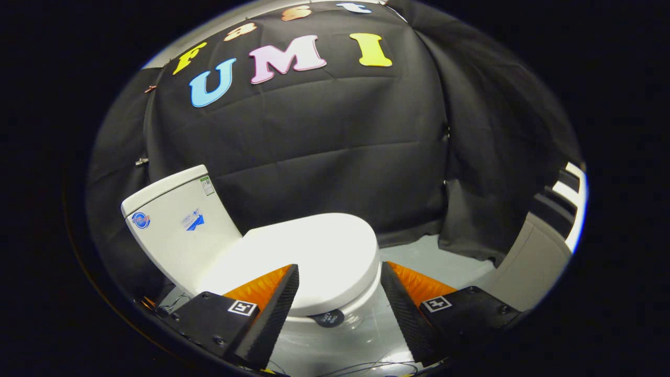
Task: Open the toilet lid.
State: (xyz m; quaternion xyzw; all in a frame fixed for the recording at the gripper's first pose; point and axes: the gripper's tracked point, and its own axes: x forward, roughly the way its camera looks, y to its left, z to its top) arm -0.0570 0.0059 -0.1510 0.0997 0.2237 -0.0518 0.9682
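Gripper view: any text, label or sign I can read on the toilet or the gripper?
None readable.
Tank: three stickers, print too small.
Round dark tag under the lid front edge: blurred.
Gripper, open and straddling the lid's front: a square black-and-white marker on each finger, no words.

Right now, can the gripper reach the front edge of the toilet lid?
Probably yes. The gripper is open, and the closed toilet lid lies just ahead of the fingers, its front edge in the gap, with nothing between.
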